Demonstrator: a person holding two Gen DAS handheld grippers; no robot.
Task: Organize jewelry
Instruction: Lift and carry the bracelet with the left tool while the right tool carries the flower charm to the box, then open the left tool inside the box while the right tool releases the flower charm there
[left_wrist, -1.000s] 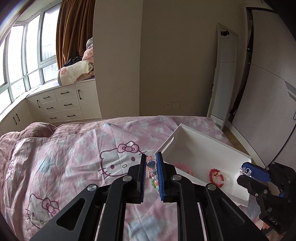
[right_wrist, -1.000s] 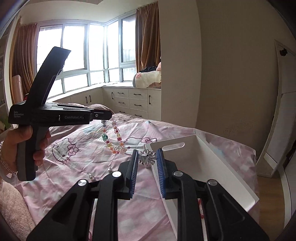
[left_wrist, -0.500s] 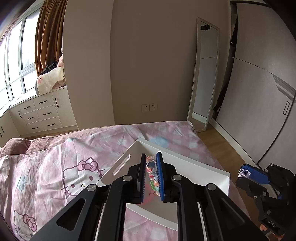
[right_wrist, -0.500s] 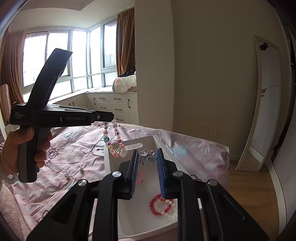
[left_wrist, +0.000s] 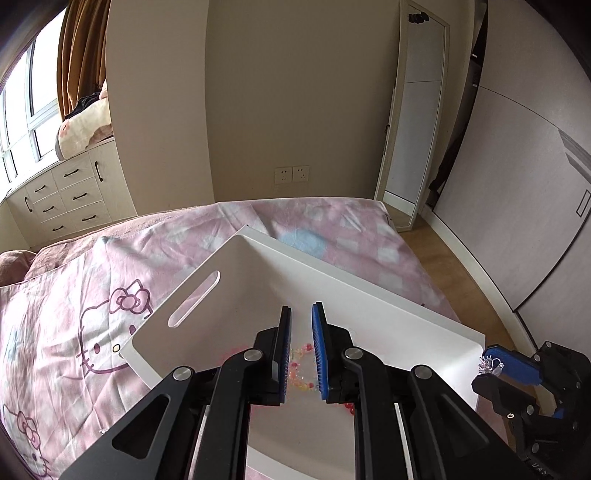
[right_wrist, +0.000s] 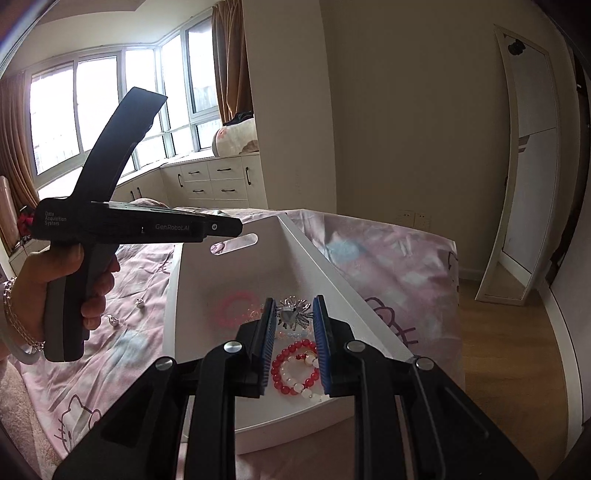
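Observation:
A white tray (left_wrist: 351, 282) (right_wrist: 334, 275) lies on the pink bedspread. My left gripper (left_wrist: 300, 314) (right_wrist: 236, 226) hovers over it with its jaws close together and nothing at the tips. Below them, a pastel bead strand (left_wrist: 301, 367) shows blurred, low over the tray floor. My right gripper (right_wrist: 293, 306) (left_wrist: 487, 363) is shut on a spiky silver brooch (right_wrist: 291, 315) above the tray's near end. Inside the tray are a pink ring (right_wrist: 234, 308) and a red and white bead bracelet (right_wrist: 295, 369).
Small silver pieces (right_wrist: 139, 302) lie on the bedspread (left_wrist: 92, 295) left of the tray. A person's hand (right_wrist: 55, 273) holds the left gripper's handle. The bed ends just right of the tray, above the wood floor (right_wrist: 509, 350). A mirror (right_wrist: 524, 184) leans on the wall.
Both grippers came from above the bedspread to low over the tray. The bead strand that hung from the left gripper's tips now shows lower, down by the tray floor.

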